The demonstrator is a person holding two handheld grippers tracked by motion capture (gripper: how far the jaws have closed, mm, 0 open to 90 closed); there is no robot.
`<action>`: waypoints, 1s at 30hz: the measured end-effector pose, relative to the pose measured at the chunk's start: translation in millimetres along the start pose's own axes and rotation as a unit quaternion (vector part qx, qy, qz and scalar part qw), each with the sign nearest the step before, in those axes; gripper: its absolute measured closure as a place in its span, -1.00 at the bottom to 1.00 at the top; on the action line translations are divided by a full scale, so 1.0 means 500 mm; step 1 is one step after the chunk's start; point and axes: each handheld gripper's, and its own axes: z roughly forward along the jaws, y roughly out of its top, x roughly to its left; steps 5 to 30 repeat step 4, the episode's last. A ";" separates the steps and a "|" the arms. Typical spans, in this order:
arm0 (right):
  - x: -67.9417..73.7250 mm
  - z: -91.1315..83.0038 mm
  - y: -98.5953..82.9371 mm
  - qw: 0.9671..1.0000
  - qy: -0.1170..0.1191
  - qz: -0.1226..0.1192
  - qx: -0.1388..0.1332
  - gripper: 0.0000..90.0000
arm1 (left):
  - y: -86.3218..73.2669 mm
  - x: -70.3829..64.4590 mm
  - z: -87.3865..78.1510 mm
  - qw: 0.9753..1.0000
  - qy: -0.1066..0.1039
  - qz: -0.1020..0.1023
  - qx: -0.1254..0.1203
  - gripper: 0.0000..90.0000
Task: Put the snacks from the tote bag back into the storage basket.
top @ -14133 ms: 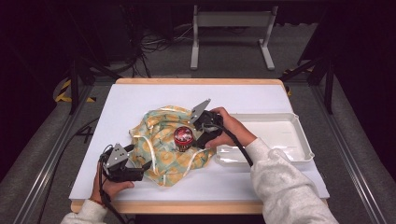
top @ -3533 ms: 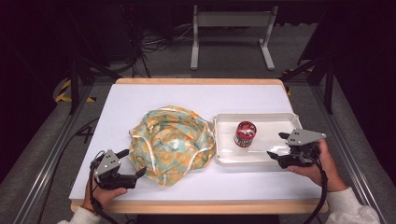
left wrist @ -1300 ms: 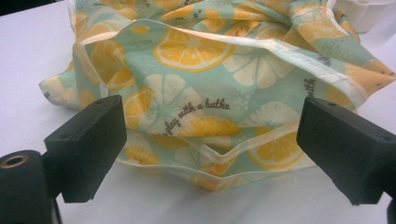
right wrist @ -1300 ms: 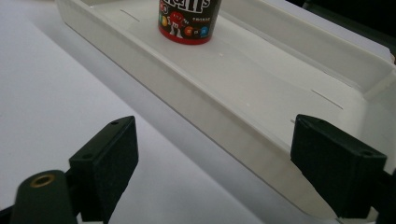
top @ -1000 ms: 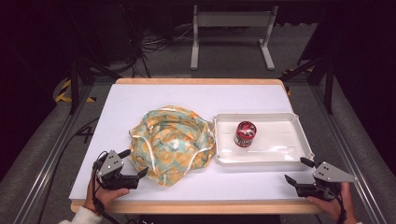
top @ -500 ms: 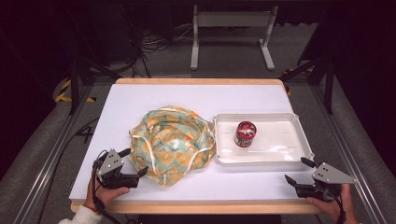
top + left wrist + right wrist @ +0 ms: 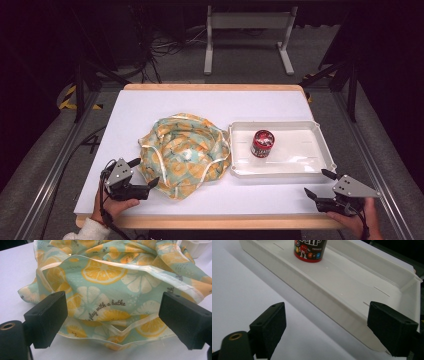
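Red candy tub point(image 7: 262, 143) already stands in the tray point(image 7: 322, 150); both tongs, left point(image 7: 142, 176) and right point(image 7: 318, 184), gape empty beside it; bag point(image 7: 184, 152) remains.

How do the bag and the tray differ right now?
The bag is soft, crumpled cloth printed with lemon slices; the tray is rigid, plain white plastic. The bag lies slumped with nothing visibly inside, while the tray holds an upright red can. The bag sits mid-table just ahead of the left gripper; the tray lies right of it. Both rest on the white table.
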 end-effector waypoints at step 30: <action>-0.003 -0.001 -0.003 1.000 -0.001 0.005 0.000 -0.64 | 0.001 0.000 0.003 1.000 0.000 0.000 0.001 -0.80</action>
